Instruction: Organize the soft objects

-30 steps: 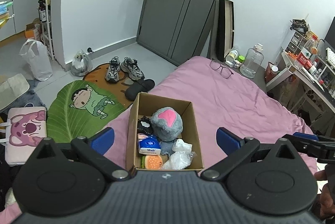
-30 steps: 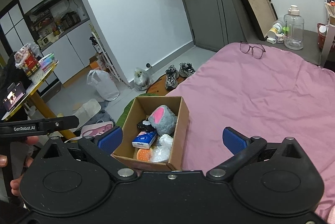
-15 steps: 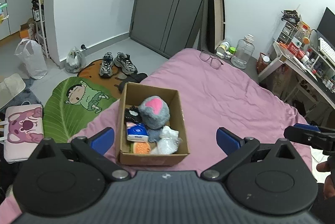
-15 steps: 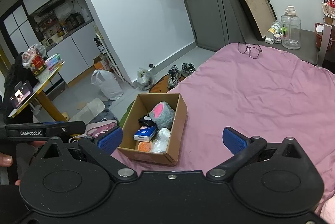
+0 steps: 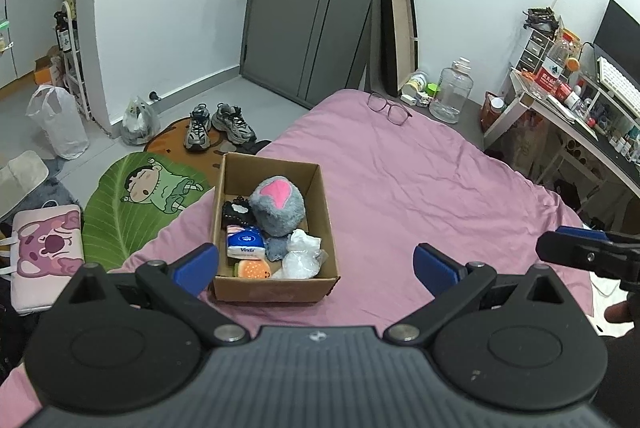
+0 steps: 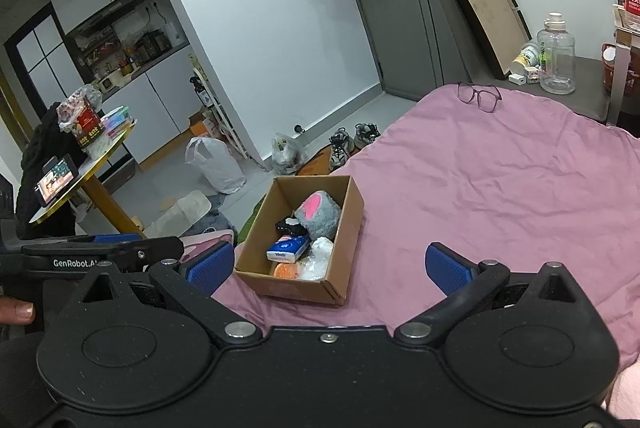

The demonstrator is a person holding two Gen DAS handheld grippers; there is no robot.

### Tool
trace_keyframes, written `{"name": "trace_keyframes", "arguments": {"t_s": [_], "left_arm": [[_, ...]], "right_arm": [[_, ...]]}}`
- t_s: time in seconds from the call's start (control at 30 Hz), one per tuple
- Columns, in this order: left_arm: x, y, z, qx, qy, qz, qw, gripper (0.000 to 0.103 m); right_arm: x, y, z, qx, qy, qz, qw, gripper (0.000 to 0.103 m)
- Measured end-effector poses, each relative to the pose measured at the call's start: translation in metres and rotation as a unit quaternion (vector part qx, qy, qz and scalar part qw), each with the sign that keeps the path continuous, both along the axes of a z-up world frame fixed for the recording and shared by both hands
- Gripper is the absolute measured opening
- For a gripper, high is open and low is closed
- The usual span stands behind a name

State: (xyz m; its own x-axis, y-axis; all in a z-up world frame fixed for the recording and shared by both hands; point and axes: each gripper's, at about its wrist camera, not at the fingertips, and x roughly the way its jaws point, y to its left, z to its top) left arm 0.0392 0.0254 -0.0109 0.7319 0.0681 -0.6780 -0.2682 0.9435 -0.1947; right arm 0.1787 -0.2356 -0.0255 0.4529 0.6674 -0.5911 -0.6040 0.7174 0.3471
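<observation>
A brown cardboard box [image 5: 274, 288] [image 6: 348, 224] sits on the pink bed near its left edge. Inside lie a grey plush with a pink patch [image 5: 277, 204] [image 6: 320, 212], a black soft item [image 5: 236, 212], a blue tissue pack [image 5: 245, 244] [image 6: 286, 248], an orange burger toy [image 5: 252, 269] and crumpled clear plastic [image 5: 302, 256]. My left gripper [image 5: 316, 262] is open, held back above the box's near side, with nothing between its fingers. My right gripper [image 6: 328, 262] is open too, empty, over the bed just right of the box.
Glasses [image 5: 389, 107] lie at the bed's far end. Shoes [image 5: 218, 123], a green leaf mat [image 5: 132, 199] and bags cover the floor left of the bed. A desk [image 5: 572, 115] stands right, a round yellow table [image 6: 84, 163] far left.
Both grippers have drawn back and up from the box, which now looks smaller and farther off. Both stay open and empty.
</observation>
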Motion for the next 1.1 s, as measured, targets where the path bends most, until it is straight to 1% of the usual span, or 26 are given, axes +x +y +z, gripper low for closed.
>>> {"name": "trace_keyframes", "arguments": {"t_s": [0.3,1.1], "left_arm": [[-0.008,-0.006,-0.001,-0.005,0.001,-0.004,1.0,0.103],[-0.017,-0.02,0.005,0.0,-0.006,-0.01,0.9999,0.103]], "right_arm": [[-0.005,-0.013,0.0,-0.013,-0.004,-0.015,1.0,0.103],[-0.015,-0.024,0.003,-0.02,-0.012,-0.018,1.0,0.103]]}}
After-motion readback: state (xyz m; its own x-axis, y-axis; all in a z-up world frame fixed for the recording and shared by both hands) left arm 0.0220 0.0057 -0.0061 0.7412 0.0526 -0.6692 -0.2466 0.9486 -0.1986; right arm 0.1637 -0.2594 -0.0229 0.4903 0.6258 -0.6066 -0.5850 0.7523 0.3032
